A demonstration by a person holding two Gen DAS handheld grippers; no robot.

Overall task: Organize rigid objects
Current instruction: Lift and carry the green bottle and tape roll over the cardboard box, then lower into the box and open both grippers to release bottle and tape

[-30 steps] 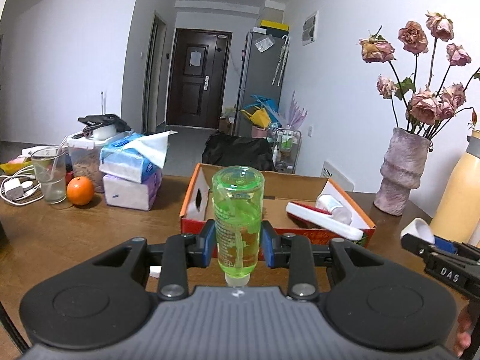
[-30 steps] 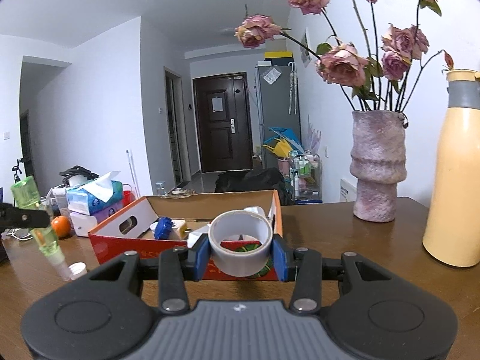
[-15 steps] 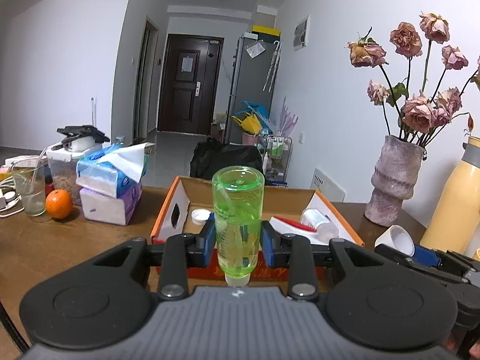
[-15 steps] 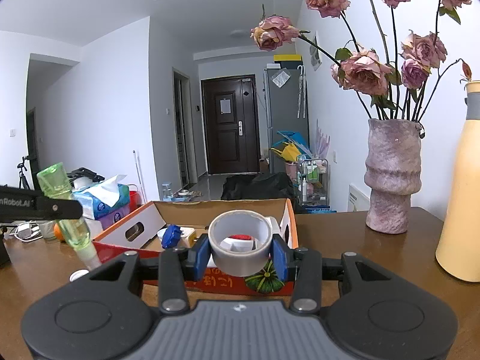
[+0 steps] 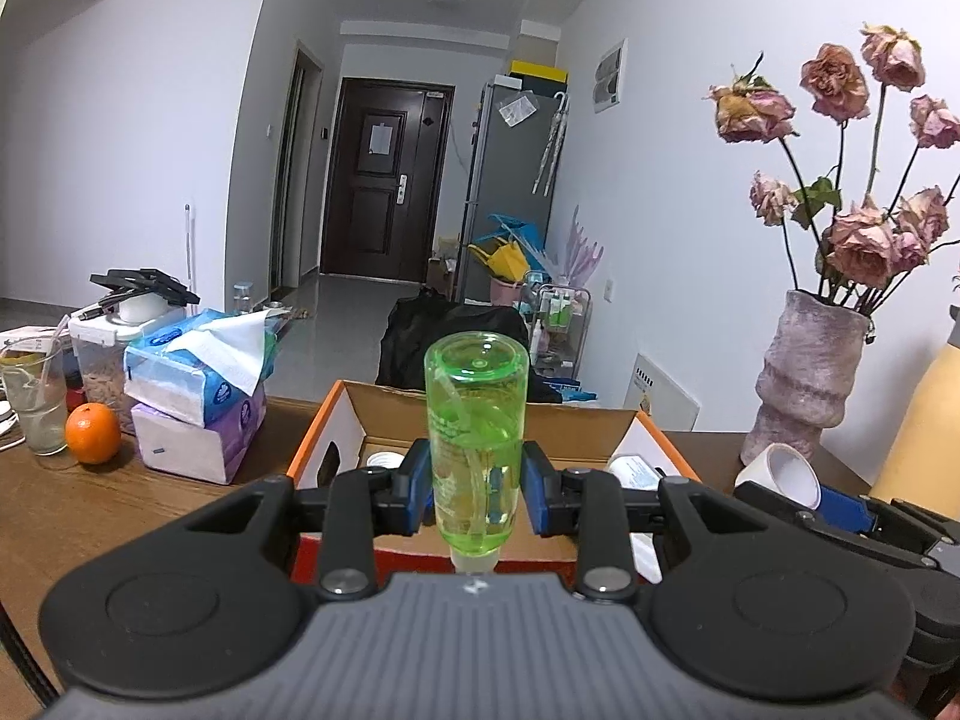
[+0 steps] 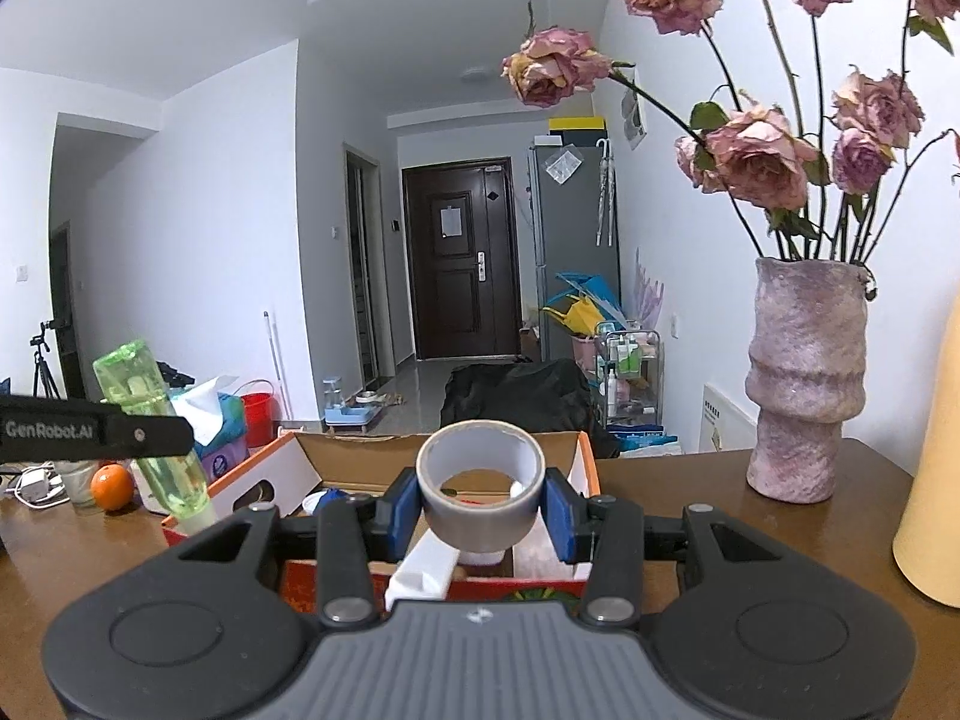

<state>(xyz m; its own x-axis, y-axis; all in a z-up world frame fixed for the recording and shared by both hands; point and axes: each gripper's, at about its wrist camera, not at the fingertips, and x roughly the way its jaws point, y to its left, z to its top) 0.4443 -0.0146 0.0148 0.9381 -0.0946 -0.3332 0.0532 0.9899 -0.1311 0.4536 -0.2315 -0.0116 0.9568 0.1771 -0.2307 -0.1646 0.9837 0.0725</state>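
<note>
My left gripper (image 5: 477, 495) is shut on a clear green bottle (image 5: 477, 420), held cap down just above the near wall of an orange-edged cardboard box (image 5: 342, 402). The bottle also shows in the right wrist view (image 6: 150, 420). My right gripper (image 6: 483, 507) is shut on a grey tape roll (image 6: 480, 486), held over the near right part of the same box (image 6: 591, 462). The tape roll also shows in the left wrist view (image 5: 783, 474). Inside the box lie a white long piece (image 6: 426, 564), a blue item (image 6: 330, 495) and small white containers.
On the brown table stand a pink rough vase (image 6: 804, 384) with dried roses at right, a yellow flask (image 6: 933, 480), stacked tissue packs (image 5: 198, 396), an orange (image 5: 93, 432), a glass (image 5: 36, 402) and a lidded food tub (image 5: 114, 342).
Both grippers have moved forward and up toward the box with their loads. The box now lies right under both grippers and looks larger.
</note>
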